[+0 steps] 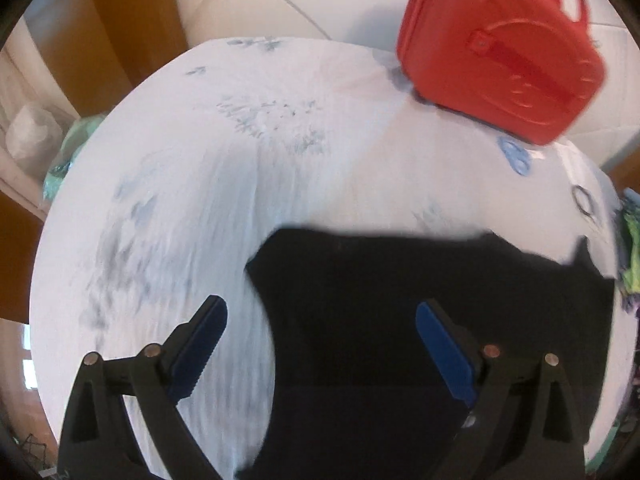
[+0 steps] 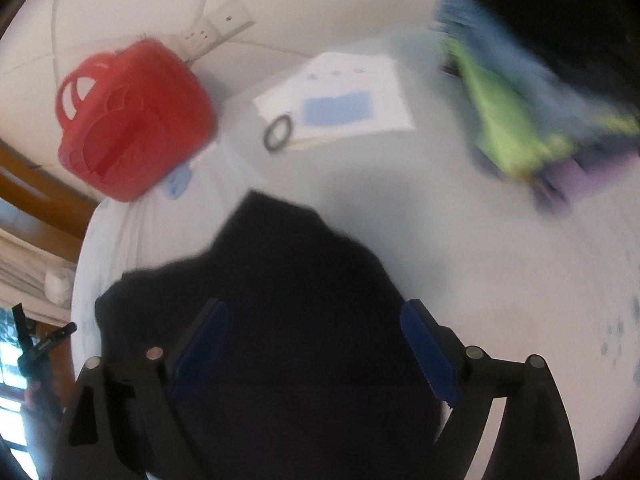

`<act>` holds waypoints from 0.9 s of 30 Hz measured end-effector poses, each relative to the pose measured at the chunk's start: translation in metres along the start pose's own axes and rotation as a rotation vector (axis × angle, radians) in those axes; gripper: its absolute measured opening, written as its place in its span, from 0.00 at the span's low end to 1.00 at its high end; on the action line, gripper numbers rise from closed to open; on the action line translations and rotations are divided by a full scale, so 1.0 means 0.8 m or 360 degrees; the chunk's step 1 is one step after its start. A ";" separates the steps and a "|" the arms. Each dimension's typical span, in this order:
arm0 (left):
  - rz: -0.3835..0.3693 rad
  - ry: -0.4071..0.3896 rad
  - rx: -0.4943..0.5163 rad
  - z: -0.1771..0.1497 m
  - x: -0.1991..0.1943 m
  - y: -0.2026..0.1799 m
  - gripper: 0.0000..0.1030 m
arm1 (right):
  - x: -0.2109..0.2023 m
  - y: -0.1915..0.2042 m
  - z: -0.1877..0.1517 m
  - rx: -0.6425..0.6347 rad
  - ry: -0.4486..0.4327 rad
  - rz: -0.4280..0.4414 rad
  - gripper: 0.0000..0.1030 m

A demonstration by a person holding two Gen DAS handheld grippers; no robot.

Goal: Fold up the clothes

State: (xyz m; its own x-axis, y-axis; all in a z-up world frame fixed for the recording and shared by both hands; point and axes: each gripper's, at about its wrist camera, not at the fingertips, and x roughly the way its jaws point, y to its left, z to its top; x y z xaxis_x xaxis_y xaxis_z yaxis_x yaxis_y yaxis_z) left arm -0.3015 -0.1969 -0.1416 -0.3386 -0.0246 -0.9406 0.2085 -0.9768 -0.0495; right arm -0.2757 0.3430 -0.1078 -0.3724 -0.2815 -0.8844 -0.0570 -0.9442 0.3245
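Across the whole surface [image 1: 280,140] lies a pale cloth with a faint blue print, and on its near half sits a black garment [image 1: 400,300], the thing to be folded. It lies spread low, with one straight edge across the left view and an uneven, peaked outline in the right view; how many layers it has cannot be told, since the dark cloth shows no creases through the blur.

At the far edge stands a red case [image 1: 500,48], tilted on its side against the wall, well apart from the garment. A heap of green, blue and purple clothes [image 2: 520,120] lies at the right side, likely the pile waiting its turn or already done. Between case and heap is a white sheet [image 2: 340,100] with a blue patch, a dark ring [image 2: 278,130] resting on its corner, clear of the working area.

Left claw [image 1: 322,344] is spread wide and pinches nothing: one finger hangs over the pale cloth, the other over the garment's left edge. Right claw [image 2: 316,344] is spread too, both fingers over the black cloth, nothing between the pads. Both point steeply down, probably either just let go or about to take a new hold on the edges.
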 end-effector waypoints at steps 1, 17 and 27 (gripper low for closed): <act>0.0024 0.0000 0.0002 0.008 0.013 -0.002 0.94 | 0.016 0.012 0.016 -0.0032 0.0017 0.0000 0.87; 0.0057 0.0018 0.0058 0.018 0.085 -0.023 0.52 | 0.192 0.108 0.083 -0.0324 0.0207 -0.0166 0.75; -0.0095 -0.0403 0.0068 -0.053 -0.066 0.001 0.11 | 0.057 0.079 0.037 -0.0279 -0.0087 0.0145 0.03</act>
State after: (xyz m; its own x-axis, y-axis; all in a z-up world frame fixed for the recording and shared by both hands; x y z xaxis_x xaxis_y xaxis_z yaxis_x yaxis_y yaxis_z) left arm -0.2445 -0.1869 -0.1063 -0.5693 -0.0137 -0.8220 0.1440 -0.9861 -0.0833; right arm -0.3233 0.2754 -0.1176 -0.4186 -0.3617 -0.8330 0.1392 -0.9320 0.3347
